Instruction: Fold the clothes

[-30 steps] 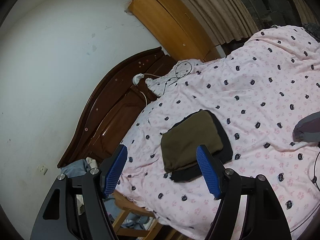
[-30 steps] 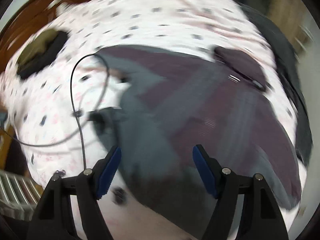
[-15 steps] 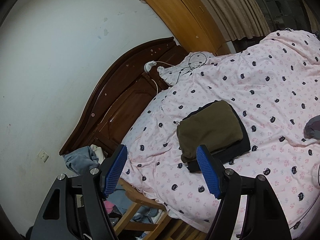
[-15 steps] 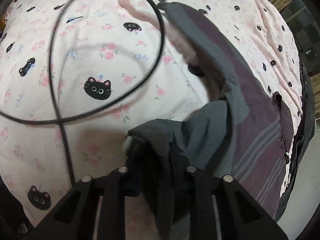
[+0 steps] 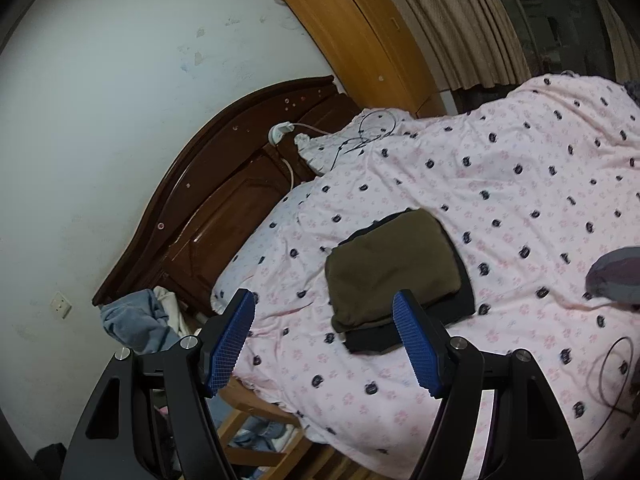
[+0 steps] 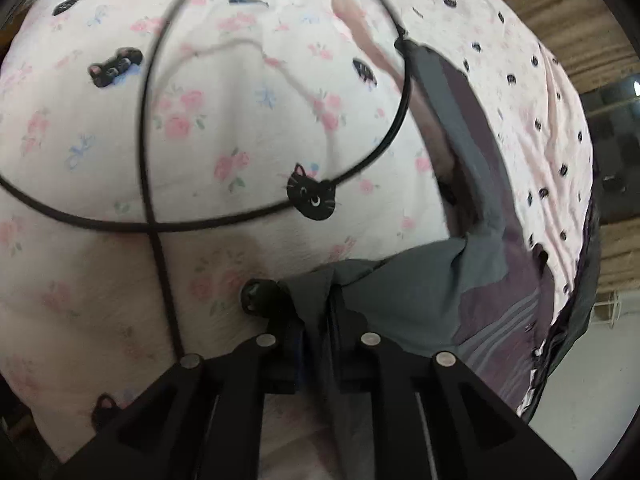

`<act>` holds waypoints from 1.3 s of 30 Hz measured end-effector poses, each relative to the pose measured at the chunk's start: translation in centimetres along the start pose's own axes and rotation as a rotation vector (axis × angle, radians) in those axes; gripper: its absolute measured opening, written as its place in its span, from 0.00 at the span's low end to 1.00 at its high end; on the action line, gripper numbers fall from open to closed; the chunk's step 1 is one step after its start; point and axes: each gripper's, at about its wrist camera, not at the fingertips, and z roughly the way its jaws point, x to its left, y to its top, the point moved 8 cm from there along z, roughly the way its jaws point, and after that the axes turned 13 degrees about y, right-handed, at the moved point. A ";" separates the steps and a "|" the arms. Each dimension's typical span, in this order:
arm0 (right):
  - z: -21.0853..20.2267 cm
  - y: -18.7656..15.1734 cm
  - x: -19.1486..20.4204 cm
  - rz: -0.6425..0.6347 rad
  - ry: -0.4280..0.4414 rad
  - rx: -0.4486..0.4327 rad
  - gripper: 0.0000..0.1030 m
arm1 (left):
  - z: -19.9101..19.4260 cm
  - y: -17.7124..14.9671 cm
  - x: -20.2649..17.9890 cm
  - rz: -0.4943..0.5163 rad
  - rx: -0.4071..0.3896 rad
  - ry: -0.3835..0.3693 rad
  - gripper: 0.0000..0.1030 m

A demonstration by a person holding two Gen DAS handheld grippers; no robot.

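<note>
Dropping toward the bed (image 6: 100, 300) since a second ago, the right gripper (image 6: 316, 320) is now clenching a bunched edge of the grey and purple garment (image 6: 424, 292), its jaws having just eased slightly around the cloth. Beside that garment a black cable (image 6: 224, 222) is looping. Left gripper (image 5: 324, 340) is hovering released above the folded olive garment (image 5: 392, 264), which is lying on the bed.

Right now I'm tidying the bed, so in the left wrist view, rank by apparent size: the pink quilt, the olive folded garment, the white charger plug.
1. Pink quilt
2. Olive folded garment
3. White charger plug, though it lies farther from the camera.
</note>
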 end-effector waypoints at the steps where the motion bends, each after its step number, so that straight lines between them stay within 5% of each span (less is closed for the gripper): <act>1: -1.5 0.0 -0.6 0.014 0.008 -0.024 0.23 | -0.4 0.6 -0.2 -0.012 -0.008 -0.014 0.65; 3: -5.2 -0.1 -2.2 0.056 0.020 -0.081 0.51 | -1.5 2.0 -0.7 -0.036 -0.030 -0.047 0.65; 5: -10.3 -0.7 -4.8 0.104 0.014 -0.145 0.63 | -2.8 3.5 -1.3 -0.055 -0.057 -0.083 0.65; 12: -26.8 -4.1 -14.7 0.304 0.071 -0.226 0.66 | -9.9 9.0 -5.5 -0.074 -0.146 -0.263 0.66; 16: -36.6 -4.6 -20.6 0.490 0.193 -0.294 0.69 | -15.8 11.2 -9.0 -0.070 -0.181 -0.437 0.66; 22: -52.8 -1.7 -27.7 0.629 0.282 -0.425 0.78 | -24.1 13.9 -11.5 -0.111 -0.265 -0.652 0.75; 27: -65.3 2.2 -31.0 0.678 0.288 -0.483 0.85 | -26.5 15.4 -12.0 -0.139 -0.242 -0.762 0.75; 34: -72.5 4.7 -33.0 0.793 0.229 -0.522 0.88 | -29.8 19.5 -11.3 -0.218 -0.234 -0.801 0.82; 39: -73.1 4.5 -32.8 0.843 0.172 -0.484 0.88 | -32.6 21.9 -9.7 -0.376 -0.095 -0.874 1.00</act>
